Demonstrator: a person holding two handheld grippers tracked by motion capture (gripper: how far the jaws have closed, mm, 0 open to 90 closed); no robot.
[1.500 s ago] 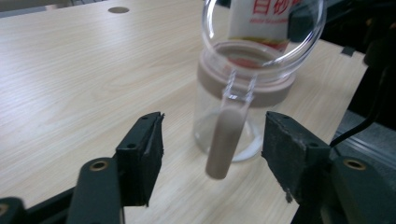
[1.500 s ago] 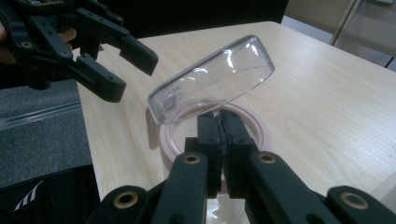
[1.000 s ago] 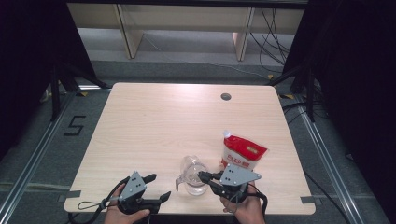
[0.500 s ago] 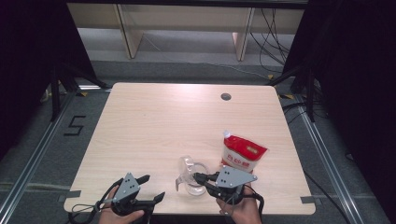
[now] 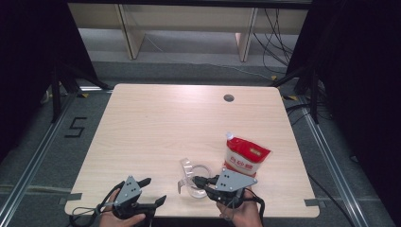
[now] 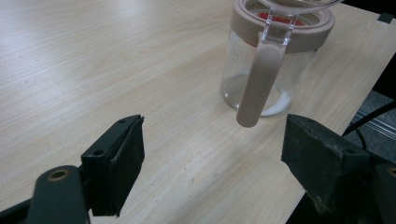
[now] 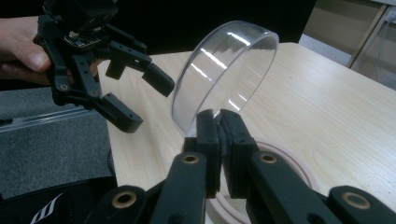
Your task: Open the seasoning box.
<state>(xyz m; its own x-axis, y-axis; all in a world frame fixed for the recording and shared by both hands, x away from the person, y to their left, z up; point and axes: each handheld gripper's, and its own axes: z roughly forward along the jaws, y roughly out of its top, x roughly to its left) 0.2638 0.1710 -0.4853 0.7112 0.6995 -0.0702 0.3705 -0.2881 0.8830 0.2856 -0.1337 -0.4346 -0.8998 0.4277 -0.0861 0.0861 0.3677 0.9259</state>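
A: Where is the jar (image 5: 195, 182) sitting while you are working on it?

B: It is standing upright near the front edge of the worktop (image 5: 156, 123), between your two hands, with the red and white pouch (image 5: 245, 158) just behind and to its right. A little white powder is lying in the bottom.

A: And what is your right hand-held gripper (image 7: 218, 133) doing?

B: You are clenching it on the edge of the clear lid (image 7: 224, 70), which is tilting up and back from the jar's beige rim (image 7: 285, 163). You are probably holding it up so the mouth is staying clear for pouring.

A: Your left hand-held gripper (image 5: 153, 191)?

B: You are keeping it released, jaws wide apart and holding nothing, facing the jar's handle (image 6: 258, 81) from nearby. That is likely so you can steady the jar.
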